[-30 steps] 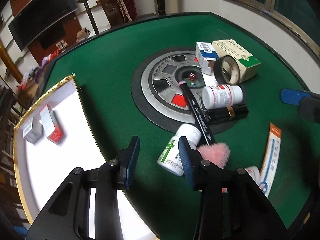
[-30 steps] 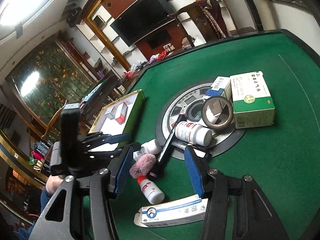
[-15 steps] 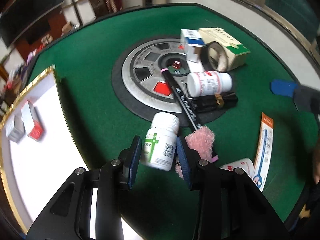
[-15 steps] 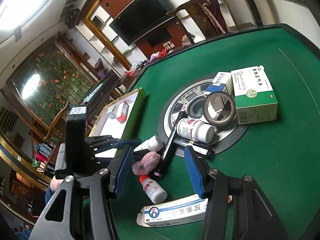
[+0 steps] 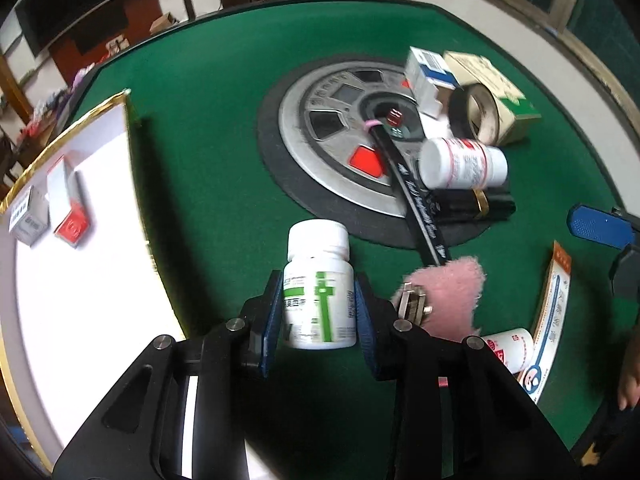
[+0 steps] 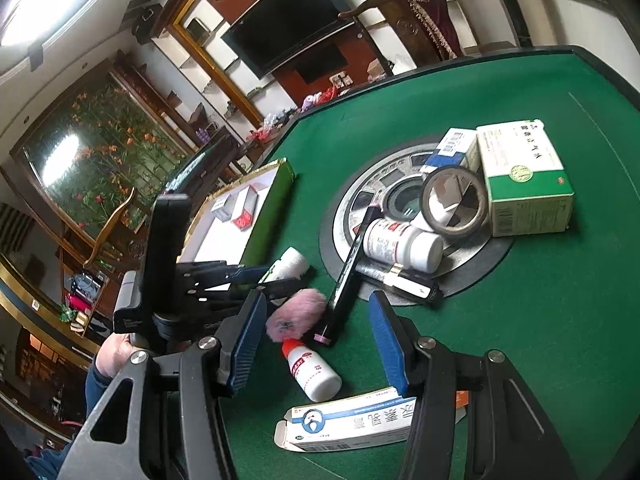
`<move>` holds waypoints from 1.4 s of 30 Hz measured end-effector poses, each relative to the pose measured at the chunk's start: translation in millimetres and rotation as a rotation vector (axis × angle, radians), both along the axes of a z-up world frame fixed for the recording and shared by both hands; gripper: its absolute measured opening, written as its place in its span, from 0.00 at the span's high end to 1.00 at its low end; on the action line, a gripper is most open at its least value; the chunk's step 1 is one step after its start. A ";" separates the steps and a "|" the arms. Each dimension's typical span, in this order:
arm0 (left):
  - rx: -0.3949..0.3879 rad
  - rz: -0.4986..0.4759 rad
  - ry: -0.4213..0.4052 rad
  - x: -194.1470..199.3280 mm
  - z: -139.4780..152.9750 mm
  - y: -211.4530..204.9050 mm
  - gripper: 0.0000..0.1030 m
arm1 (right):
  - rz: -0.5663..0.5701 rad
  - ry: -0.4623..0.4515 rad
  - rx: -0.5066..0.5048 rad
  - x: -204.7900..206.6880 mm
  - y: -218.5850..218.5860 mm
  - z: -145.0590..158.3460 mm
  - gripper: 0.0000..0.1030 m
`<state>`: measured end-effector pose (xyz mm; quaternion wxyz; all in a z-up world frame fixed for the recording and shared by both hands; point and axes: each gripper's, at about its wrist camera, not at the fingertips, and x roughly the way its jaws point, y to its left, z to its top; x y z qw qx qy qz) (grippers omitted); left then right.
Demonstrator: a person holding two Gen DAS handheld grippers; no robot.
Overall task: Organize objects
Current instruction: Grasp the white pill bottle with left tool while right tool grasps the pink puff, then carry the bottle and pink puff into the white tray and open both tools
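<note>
1. White pill bottle (image 5: 320,292) with green label sits clamped between the left gripper (image 5: 316,304) pads, above the green table (image 5: 208,128), beside the white tray (image 5: 80,264).
2. Right gripper (image 6: 316,344) gapes wide, holding nothing, over a small red-capped bottle (image 6: 312,372).

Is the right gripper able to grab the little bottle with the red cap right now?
Probably yes. The right gripper is open and empty, and the small red-capped bottle lies on the felt just ahead, uncovered. Only the pink fluffy brush crowds its cap end.
</note>
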<state>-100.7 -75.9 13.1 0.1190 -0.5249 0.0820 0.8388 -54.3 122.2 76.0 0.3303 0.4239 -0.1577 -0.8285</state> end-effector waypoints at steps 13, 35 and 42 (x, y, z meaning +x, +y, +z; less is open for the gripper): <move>0.173 0.064 0.035 1.2 21.1 -31.7 0.68 | 0.000 -0.061 0.073 2.4 -42.9 -8.3 0.49; 0.382 0.140 0.136 8.9 66.8 -96.8 0.68 | 0.049 -0.030 0.374 -12.2 -119.9 -44.3 0.74; 0.415 0.208 0.158 7.7 72.2 -129.2 0.68 | 0.064 0.105 0.358 5.2 -119.8 -20.4 0.78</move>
